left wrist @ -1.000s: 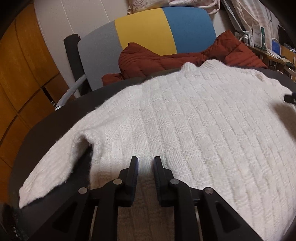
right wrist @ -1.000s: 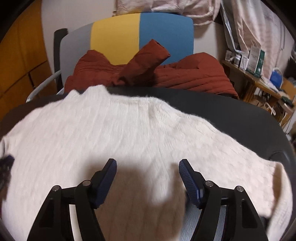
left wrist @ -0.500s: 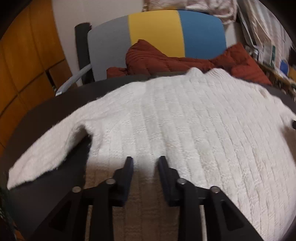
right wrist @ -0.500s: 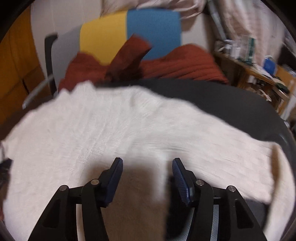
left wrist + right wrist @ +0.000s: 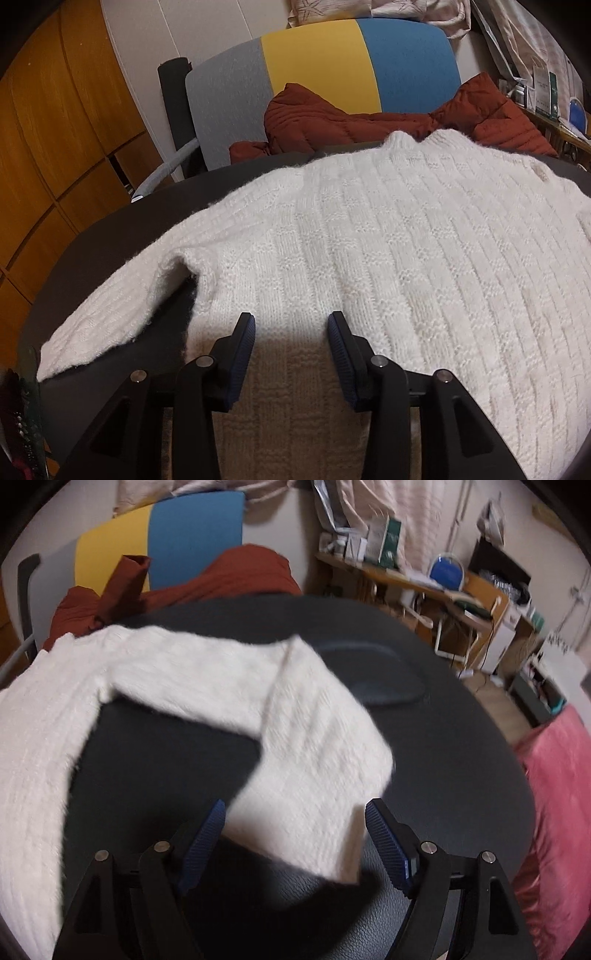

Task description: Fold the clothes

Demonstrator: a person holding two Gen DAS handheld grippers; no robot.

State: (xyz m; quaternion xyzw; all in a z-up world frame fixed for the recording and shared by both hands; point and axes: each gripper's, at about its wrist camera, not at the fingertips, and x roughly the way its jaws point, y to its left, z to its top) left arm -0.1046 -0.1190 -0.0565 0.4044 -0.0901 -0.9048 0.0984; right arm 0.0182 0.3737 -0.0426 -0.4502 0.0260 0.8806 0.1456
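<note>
Dark round table fills both views, with a white chunky-knit sweater spread flat on it. Over its near hem, the left gripper has widened from almost closed to half open, holding nothing. The right gripper has swung rightward from the body, wide open and empty, framing the bent right sleeve, likely the first fold. Only the left view shows the left sleeve and collar.
</note>
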